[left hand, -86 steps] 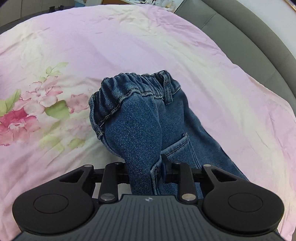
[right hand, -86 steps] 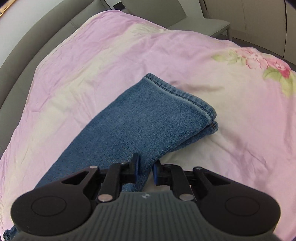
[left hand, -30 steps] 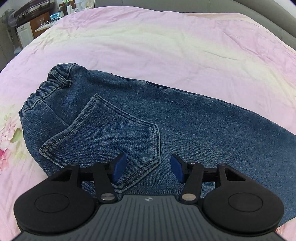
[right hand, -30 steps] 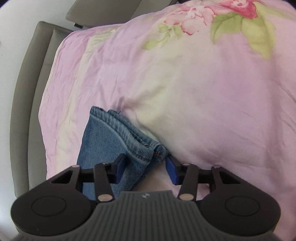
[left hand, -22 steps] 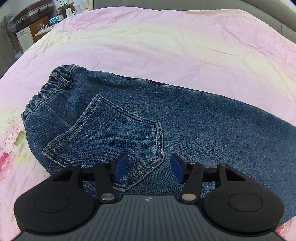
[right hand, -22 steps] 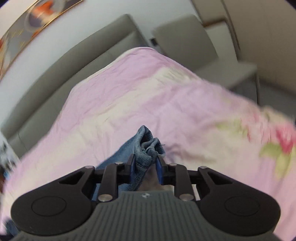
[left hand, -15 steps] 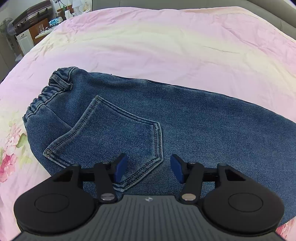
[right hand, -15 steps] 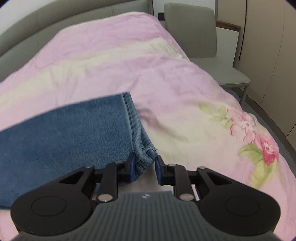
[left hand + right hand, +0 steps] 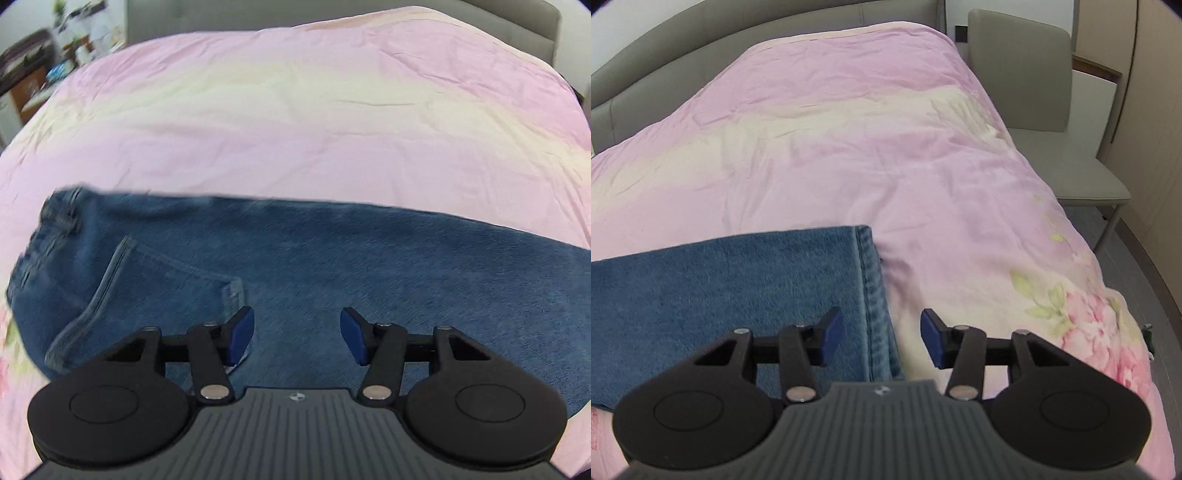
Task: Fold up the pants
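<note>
Blue denim pants lie flat across the pink bedspread, folded lengthwise, with the elastic waistband at the left and a back pocket facing up. My left gripper hovers open above the seat, nothing between its blue pads. In the right wrist view the leg end of the pants lies flat, its stitched hem running toward me. My right gripper hangs just above that hem. Its jaws are opening, and the pads stand clear of the cloth.
The pink and cream floral bedspread covers the whole bed. A grey padded headboard curves along the far side. A grey chair stands beside the bed at the right. Furniture and shelves show at the far left.
My right gripper has let go of the leg hem, opened and lifted; the hem now lies flat on the bed. My left gripper stayed open and shifted right along the pants.
</note>
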`<state>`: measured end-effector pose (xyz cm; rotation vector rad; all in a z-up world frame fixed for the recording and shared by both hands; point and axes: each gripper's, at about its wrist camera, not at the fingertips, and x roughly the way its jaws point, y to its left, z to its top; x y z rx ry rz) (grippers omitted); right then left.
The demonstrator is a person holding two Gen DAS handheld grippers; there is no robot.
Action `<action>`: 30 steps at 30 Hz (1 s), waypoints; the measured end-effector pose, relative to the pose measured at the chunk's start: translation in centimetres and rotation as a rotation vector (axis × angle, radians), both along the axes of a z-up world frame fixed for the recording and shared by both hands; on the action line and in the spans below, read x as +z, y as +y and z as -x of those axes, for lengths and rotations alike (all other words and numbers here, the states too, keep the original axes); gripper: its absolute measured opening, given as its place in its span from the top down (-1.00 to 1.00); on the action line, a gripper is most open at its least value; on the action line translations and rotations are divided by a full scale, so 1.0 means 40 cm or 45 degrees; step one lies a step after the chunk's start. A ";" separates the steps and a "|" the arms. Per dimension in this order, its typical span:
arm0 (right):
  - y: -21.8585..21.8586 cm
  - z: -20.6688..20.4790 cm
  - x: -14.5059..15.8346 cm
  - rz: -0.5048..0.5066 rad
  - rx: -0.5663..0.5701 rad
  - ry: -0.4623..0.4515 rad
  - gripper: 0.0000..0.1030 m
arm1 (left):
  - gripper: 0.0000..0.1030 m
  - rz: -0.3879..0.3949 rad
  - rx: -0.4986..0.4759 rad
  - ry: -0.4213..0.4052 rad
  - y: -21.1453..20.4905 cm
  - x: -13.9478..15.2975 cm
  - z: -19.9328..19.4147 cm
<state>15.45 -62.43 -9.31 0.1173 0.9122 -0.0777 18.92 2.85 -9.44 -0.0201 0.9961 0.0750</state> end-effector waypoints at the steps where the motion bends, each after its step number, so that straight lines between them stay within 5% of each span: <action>1: -0.001 -0.024 -0.003 -0.007 0.009 0.007 0.15 | -0.25 -0.026 -0.044 -0.005 -0.016 0.003 -0.014; 9: 0.022 -0.171 -0.049 -0.017 0.175 0.030 -0.01 | -0.48 -0.261 -0.571 0.019 -0.149 -0.011 -0.144; 14: 0.022 -0.222 -0.077 -0.057 0.196 0.051 -0.02 | -0.52 -0.330 -0.728 0.061 -0.214 -0.054 -0.236; 16: 0.020 -0.223 -0.085 -0.058 0.196 0.054 0.16 | -0.50 -0.333 -0.749 0.087 -0.235 -0.080 -0.270; 18: 0.022 -0.213 -0.086 0.012 0.198 0.054 0.79 | -0.29 -0.322 -0.751 0.109 -0.251 -0.101 -0.295; 26: 0.090 -0.142 -0.055 0.242 0.399 0.013 0.86 | 0.58 -0.344 -0.751 0.079 -0.273 -0.128 -0.273; 30: 0.152 -0.090 -0.027 0.439 0.501 -0.037 0.87 | 0.73 -0.384 -0.741 0.034 -0.277 -0.123 -0.238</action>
